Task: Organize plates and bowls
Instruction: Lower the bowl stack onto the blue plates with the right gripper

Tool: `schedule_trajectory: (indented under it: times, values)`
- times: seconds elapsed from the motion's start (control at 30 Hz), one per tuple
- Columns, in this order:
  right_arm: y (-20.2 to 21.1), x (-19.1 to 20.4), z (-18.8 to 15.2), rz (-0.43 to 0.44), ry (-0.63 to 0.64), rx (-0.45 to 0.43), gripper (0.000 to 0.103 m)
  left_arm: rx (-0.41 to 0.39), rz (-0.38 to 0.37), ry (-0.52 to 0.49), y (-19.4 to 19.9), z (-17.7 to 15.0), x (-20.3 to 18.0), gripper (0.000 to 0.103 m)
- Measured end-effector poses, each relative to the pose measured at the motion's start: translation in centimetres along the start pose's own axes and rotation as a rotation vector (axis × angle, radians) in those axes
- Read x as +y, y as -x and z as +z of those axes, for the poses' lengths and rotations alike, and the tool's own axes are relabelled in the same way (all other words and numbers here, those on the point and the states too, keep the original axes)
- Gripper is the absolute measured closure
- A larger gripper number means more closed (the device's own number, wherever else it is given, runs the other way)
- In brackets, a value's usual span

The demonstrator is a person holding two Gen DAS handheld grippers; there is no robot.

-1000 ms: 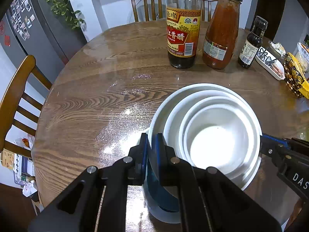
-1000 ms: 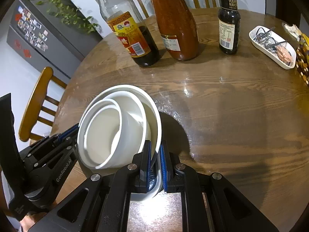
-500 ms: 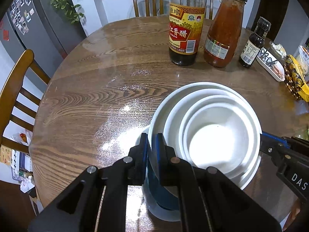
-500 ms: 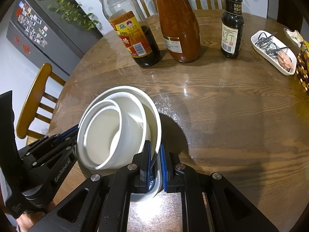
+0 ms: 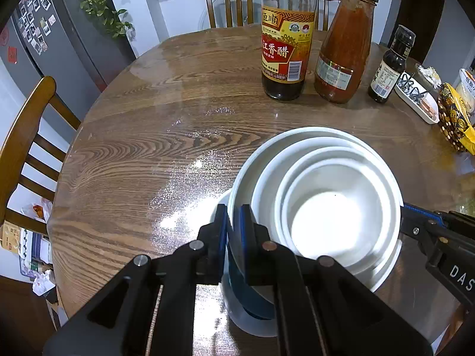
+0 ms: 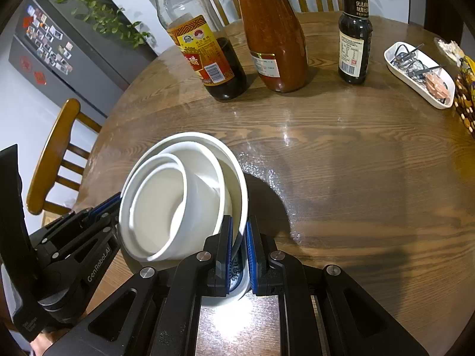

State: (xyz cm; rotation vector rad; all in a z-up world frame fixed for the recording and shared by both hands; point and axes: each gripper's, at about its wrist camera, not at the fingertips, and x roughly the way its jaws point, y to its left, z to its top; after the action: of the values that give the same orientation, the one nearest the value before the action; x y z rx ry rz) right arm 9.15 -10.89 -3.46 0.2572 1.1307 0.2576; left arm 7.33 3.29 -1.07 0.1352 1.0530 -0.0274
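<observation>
Gripping: both grippers are clamped on opposite sides of one white stack.
Left gripper [image 5: 234, 222]: blue pads pinch the near-left rim of the largest bowl, one pad inside the wall, one outside.
Right gripper [image 6: 239, 235]: pads closed on the right-hand rim of the same bowl; in the left wrist view its black body reaches in from the right edge.
Largest bowl [image 5: 299, 136]: white, outermost of the nest.
Middle bowl [image 5: 267, 187]: white, seated inside the largest.
Small bowl [image 5: 329, 222]: white, innermost, empty.
Plate [image 5: 248, 324]: white, under the bowls; whether it touches the table cannot be told.
Stack position: near edge of the table, between the two grippers; in the right wrist view it appears tilted toward the left gripper.
Table [image 5: 142, 154]: round, dark wood grain, glossy with light glare.
Vinegar bottle [image 5: 286, 35]: far side, upright, little dark liquid left.
Sauce jar [image 5: 344, 50]: red contents, just beside the vinegar bottle.
Small dark bottle [image 5: 389, 65]: right of the jar.
White tray [image 6: 420, 74]: oblong, far right, holds small items.
Yellow packet [image 5: 454, 121]: right edge.
Chairs: one wooden chair [image 5: 26, 148] at left, more behind the table.
Fridge [image 5: 38, 38]: grey, with magnets, a trailing plant [image 5: 98, 3] above.
</observation>
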Motion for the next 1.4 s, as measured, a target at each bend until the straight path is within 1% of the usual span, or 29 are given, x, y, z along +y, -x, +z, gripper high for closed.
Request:
schedule_trajectory:
  times: [0.5,1.1,1.4]
  values:
    - [-0.04,-0.1,-0.1,0.005,-0.003,-0.002,0.09,-0.012,0.013,-0.006,-0.01,-0.04,0.0,0.098]
    - [0.01,0.13,0.0,-0.015,0.021,-0.007,0.09,-0.012,0.019,-0.005,-0.07,-0.11,-0.08,0.097]
    - [0.03,0.21,0.03,-0.019,0.023,-0.009,0.09,-0.012,0.023,-0.004,-0.08,-0.16,0.1,0.094]
